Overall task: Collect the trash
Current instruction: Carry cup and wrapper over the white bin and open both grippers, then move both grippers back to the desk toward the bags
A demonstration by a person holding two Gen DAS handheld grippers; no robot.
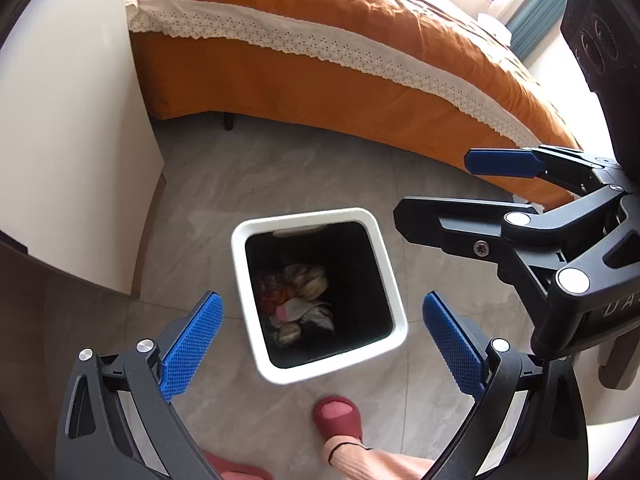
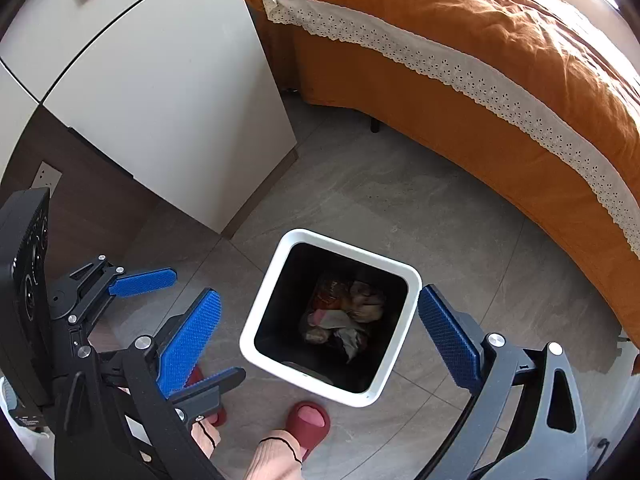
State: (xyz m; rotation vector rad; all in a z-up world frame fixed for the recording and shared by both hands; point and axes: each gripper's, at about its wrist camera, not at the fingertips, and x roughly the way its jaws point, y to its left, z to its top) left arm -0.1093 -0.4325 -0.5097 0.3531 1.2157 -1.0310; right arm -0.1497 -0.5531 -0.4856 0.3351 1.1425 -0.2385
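We hold both grippers above the white trash bin point(image 1: 320, 374), which stands open on the grey tiled floor point(image 1: 280, 168) between the white cabinet point(image 1: 68, 128) and the orange bed point(image 1: 320, 80). In the left wrist view the bin sits at the centre, with the bed running from twelve o'clock round to three o'clock and the cabinet at nine to ten o'clock.

Our left gripper point(image 1: 322, 344) has its jaws spread wide, and nothing sits between its blue pads point(image 1: 192, 344); the bin's mouth shows straight through the gap. Our right gripper point(image 2: 320, 338) is just as wide and just as empty. In the left view it reaches in from three o'clock, near the bin but not touching it.

The trash point(image 2: 344, 316) lies at the bottom of the dark bin: crumpled wrappers and paper, with orange and pink bits among them. We judge that the dropping step is done for these pieces. No loose litter shows on the floor in either view, so what remains to collect, if anything, lies outside what we can see. A red slipper point(image 1: 338, 416) stands at six o'clock, just beside the bin.
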